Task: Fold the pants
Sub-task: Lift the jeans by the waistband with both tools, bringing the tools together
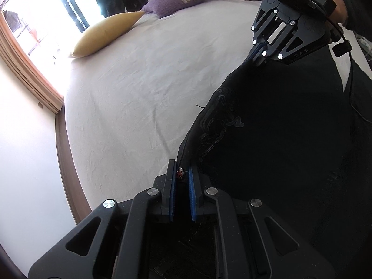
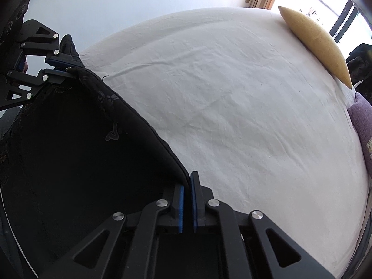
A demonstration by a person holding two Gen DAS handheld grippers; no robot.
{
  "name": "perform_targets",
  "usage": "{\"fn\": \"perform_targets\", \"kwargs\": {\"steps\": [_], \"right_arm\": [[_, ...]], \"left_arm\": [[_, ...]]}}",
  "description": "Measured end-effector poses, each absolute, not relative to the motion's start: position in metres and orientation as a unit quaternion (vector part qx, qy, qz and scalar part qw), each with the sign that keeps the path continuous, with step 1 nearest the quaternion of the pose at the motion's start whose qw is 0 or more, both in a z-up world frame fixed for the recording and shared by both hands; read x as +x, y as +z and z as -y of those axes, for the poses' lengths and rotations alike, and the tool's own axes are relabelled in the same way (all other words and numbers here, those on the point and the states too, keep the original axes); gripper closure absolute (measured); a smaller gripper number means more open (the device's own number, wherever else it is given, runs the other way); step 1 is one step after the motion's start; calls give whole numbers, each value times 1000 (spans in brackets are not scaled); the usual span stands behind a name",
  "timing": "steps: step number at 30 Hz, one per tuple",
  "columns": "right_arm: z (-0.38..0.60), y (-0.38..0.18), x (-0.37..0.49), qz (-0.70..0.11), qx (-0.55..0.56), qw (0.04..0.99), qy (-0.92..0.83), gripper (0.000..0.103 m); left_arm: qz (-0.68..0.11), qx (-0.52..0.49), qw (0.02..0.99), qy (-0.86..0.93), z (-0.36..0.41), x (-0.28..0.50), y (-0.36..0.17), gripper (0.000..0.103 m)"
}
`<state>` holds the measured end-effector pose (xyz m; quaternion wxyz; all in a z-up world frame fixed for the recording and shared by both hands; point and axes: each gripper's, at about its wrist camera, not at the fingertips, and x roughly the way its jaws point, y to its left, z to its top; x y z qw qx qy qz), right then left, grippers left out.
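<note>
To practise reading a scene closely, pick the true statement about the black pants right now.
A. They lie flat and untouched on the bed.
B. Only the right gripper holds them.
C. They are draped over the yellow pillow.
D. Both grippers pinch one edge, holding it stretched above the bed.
D: the left gripper and the right gripper each clamp the black pants along one edge, taut between them above the bed.
</note>
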<state>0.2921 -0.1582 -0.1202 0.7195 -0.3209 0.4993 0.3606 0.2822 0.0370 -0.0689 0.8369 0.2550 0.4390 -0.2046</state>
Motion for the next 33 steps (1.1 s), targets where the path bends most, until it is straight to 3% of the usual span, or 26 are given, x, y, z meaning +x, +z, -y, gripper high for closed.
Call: {"fn": "perform_targets", "kwargs": {"steps": [21,33], "right_arm": [[133,-104,230,-476,-339,710,392,99],[144,-116,127,-434,-477,652,399,99]], "left_arm": [[-419,260,835,-245,-24,217,-50,95],[-416,323,799,-291,-16,135,-66,95]]}}
